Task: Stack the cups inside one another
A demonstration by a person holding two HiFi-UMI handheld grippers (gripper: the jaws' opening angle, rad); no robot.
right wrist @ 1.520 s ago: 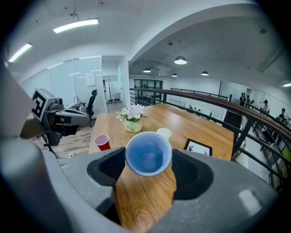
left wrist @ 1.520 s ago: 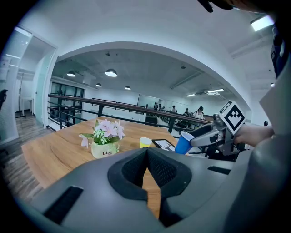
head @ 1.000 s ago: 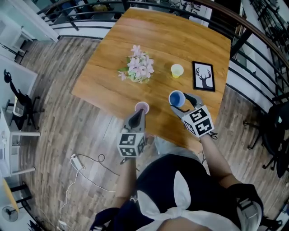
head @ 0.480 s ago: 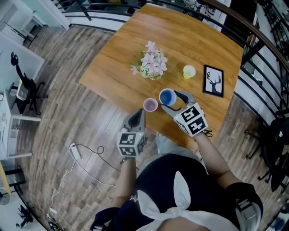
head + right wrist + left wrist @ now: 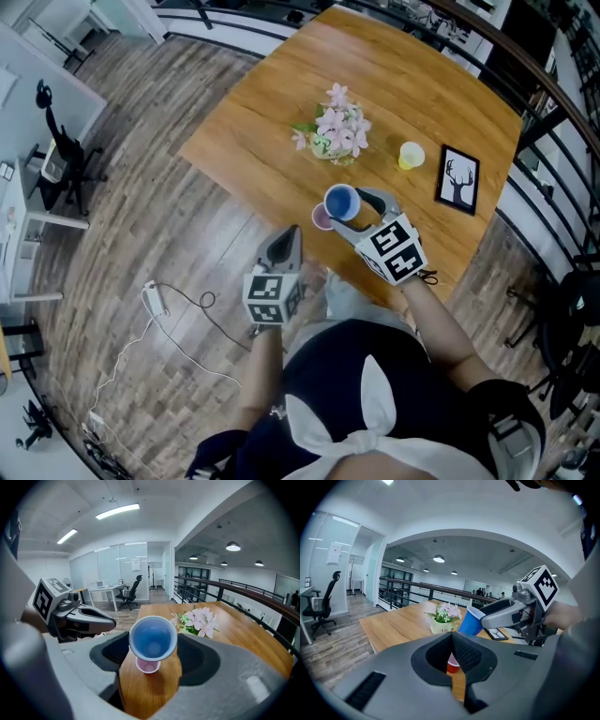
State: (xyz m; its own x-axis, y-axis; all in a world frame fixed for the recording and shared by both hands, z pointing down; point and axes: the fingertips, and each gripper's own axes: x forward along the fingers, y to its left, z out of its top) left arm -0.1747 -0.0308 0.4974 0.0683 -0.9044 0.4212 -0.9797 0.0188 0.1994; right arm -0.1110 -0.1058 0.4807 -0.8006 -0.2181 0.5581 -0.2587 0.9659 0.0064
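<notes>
My right gripper (image 5: 352, 212) is shut on a blue cup (image 5: 342, 202), which it holds tilted just above a pink cup (image 5: 321, 219) standing near the wooden table's front edge. In the right gripper view the blue cup (image 5: 153, 637) fills the space between the jaws, with the pink cup (image 5: 148, 665) right under it. A yellow cup (image 5: 411, 155) stands farther back on the right. My left gripper (image 5: 288, 236) hovers off the table's edge, left of the pink cup, jaws shut on nothing. From the left gripper view the pink cup (image 5: 452, 663) shows just beyond the jaws.
A pot of pink flowers (image 5: 339, 132) stands mid-table behind the cups. A framed deer picture (image 5: 457, 178) lies at the right edge of the table (image 5: 272, 122). A railing runs behind the table. A cable and plug (image 5: 155, 298) lie on the wood floor.
My right gripper carried the blue cup leftward until it hangs over the pink cup. My left gripper drew a little away from the pink cup.
</notes>
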